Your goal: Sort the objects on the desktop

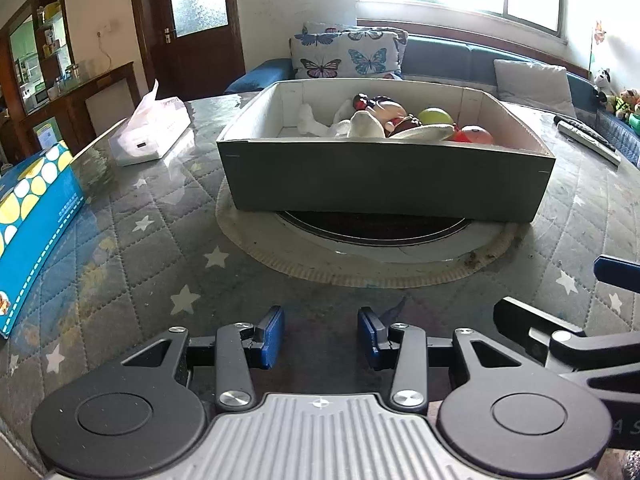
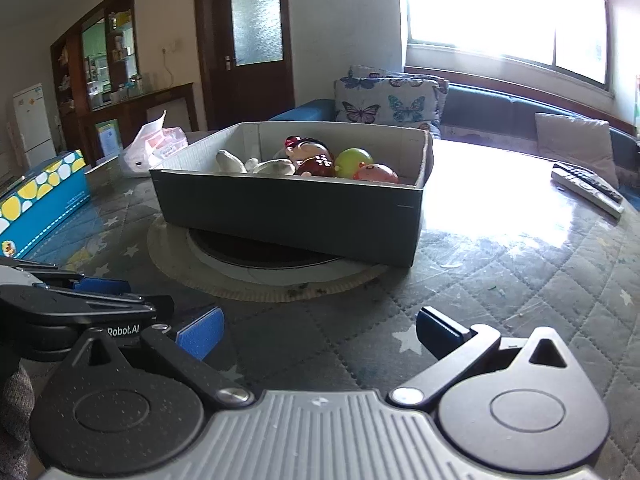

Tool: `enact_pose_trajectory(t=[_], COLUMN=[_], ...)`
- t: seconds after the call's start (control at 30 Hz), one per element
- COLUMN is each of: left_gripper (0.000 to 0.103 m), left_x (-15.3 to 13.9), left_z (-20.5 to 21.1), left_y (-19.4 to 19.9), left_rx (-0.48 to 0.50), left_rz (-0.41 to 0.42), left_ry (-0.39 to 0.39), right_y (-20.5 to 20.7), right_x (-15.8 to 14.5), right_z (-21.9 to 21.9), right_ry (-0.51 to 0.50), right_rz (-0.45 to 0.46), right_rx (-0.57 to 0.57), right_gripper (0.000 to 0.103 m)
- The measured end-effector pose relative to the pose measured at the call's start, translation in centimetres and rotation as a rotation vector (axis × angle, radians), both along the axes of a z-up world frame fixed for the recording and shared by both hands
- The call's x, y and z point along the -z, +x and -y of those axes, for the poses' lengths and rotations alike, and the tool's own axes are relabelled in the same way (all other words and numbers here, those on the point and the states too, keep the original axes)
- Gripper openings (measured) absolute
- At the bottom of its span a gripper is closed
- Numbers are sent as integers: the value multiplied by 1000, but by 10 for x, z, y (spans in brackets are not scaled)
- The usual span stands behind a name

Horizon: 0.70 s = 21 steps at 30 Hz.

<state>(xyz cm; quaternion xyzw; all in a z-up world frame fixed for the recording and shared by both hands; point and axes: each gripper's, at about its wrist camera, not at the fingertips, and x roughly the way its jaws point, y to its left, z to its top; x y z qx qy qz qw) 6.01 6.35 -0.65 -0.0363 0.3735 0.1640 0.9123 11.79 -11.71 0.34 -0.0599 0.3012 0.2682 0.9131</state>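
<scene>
Both grippers sit spread with nothing held, left gripper (image 1: pixel 321 336) and right gripper (image 2: pixel 320 330), just before the grey cardboard box (image 1: pixel 384 180), where round plastic toys (image 1: pixel 436 116) are piled.

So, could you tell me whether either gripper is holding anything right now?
Nothing is held: the left gripper and right gripper are both open and empty.

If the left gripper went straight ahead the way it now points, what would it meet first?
Probably the near wall of the grey box. The left gripper is open and empty, with only bare quilted table cover and the round mat lying low before it.
</scene>
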Motion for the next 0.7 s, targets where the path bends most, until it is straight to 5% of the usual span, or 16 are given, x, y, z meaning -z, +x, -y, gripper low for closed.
enact_pose_trajectory(t=[0.7], left_gripper=[43], left_x=[-4], left_z=[-13], left_y=[9], left_rx=[35], left_rz=[22], left_ry=[-8], right_y=[8], right_x=[-3], right_z=[-11], right_ry=[2], right_rz=[-7], right_rx=[47], right_gripper=[103])
